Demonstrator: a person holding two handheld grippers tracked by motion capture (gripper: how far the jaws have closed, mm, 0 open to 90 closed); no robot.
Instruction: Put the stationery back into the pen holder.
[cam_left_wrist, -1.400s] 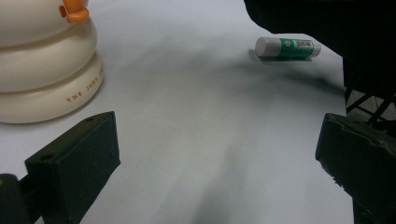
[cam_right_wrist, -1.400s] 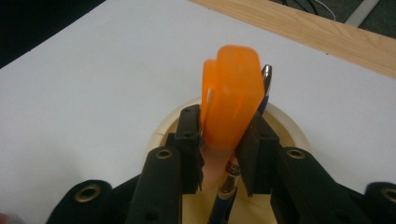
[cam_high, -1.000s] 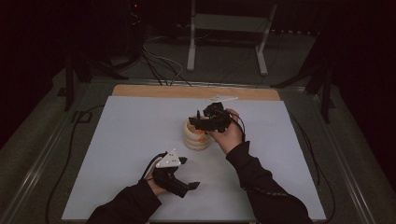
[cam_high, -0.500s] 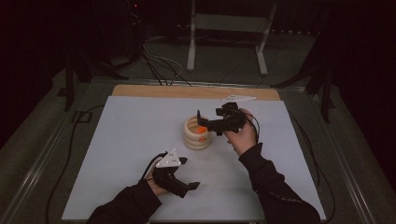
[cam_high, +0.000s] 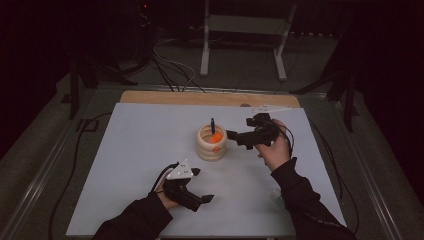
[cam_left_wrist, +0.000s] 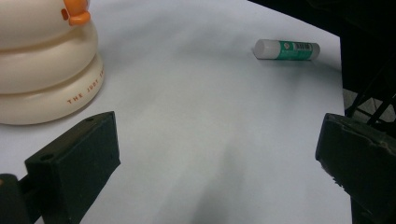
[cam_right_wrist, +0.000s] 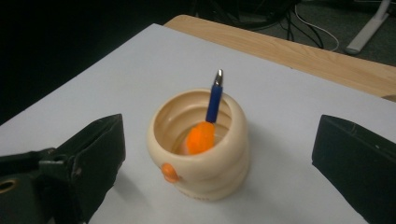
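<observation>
Roughly mid-bench, the cream ringed pot (cam_high: 211, 142) stands upright on the white sheet (cam_high: 140, 150), well apart from every edge, with bare sheet all round it. Inside it a blue pen (cam_high: 212, 125) stands nearly upright, its long axis tilted slightly, metal tip up, beside an orange piece (cam_right_wrist: 201, 137). Just beside the pot, the right gripper (cam_high: 235, 136) points at it; its jaws have just been opening and stand wide, nothing between them. Nearer the front edge, the left gripper (cam_high: 202, 200) is likewise wide and empty. A glue stick (cam_left_wrist: 287, 49) lies flat near the sheet's right edge.
</observation>
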